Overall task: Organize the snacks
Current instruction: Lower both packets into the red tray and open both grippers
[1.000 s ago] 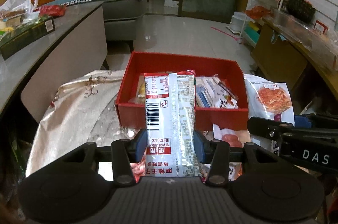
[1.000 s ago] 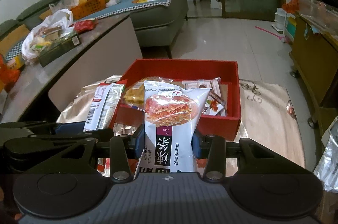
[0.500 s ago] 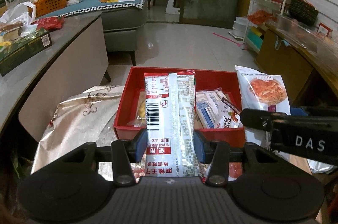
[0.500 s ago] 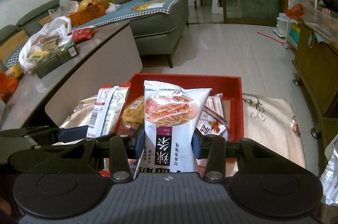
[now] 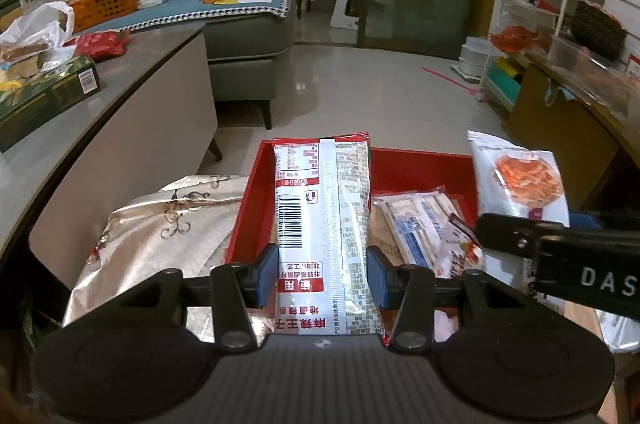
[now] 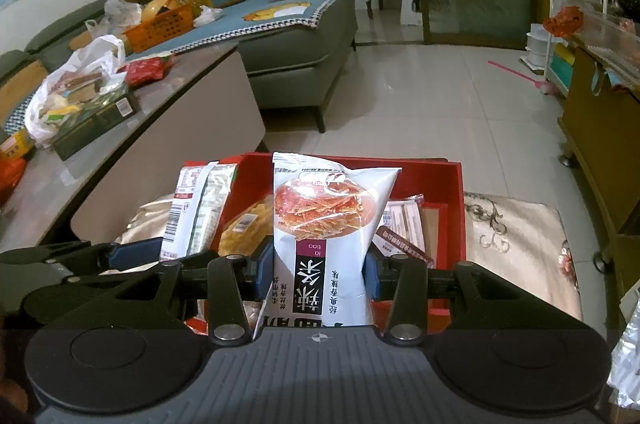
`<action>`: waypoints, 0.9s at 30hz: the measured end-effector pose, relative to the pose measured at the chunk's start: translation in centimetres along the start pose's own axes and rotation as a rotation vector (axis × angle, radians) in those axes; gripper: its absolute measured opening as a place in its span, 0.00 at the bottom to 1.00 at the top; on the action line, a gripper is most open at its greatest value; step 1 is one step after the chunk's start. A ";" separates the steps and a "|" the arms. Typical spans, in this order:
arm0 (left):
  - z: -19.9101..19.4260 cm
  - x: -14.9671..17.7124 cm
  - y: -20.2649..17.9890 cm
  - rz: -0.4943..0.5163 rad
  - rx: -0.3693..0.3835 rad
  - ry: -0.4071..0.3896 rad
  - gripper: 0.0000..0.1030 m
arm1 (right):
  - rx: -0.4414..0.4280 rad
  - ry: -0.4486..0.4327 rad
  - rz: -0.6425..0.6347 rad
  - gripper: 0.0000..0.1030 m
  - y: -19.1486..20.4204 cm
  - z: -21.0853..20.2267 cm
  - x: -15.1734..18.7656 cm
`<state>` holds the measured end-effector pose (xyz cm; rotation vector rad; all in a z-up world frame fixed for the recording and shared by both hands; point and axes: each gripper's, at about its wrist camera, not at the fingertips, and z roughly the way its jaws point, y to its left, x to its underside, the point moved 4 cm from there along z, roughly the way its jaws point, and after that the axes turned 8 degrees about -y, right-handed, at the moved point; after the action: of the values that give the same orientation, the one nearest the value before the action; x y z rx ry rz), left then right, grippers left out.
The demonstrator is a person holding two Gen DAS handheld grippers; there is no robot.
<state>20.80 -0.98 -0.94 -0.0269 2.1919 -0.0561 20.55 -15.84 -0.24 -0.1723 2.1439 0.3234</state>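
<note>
My left gripper (image 5: 322, 274) is shut on a silver and red snack packet (image 5: 324, 220), held upright over the near left part of the red box (image 5: 416, 166). My right gripper (image 6: 320, 272) is shut on a white snack bag with an orange picture (image 6: 328, 220), held upright over the red box (image 6: 452, 208). The box holds several snack packets (image 5: 416, 224), with a yellow one (image 6: 244, 228) among them. Each gripper shows in the other's view: the right one (image 5: 532, 240) with its white bag, the left one (image 6: 132, 252) with its silver packet (image 6: 200, 208).
The red box sits on a low table under a silvery patterned cloth (image 5: 172, 220). A grey counter (image 5: 120, 72) with a green box and bags runs along the left. A sofa (image 6: 296, 36) stands behind. A wooden cabinet (image 6: 600, 128) is on the right.
Both grippers have risen and come in over the red box with their packets still held. The box now sits lower and closer in both views.
</note>
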 end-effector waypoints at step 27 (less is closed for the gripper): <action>8.8 -1.2 0.2 -0.043 -0.022 0.055 0.39 | 0.017 0.048 0.048 0.50 -2.9 8.4 -1.6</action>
<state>28.69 -0.99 -5.08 -0.0860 2.2474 -0.0579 28.79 -16.14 -3.86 -0.1200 2.2002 0.3316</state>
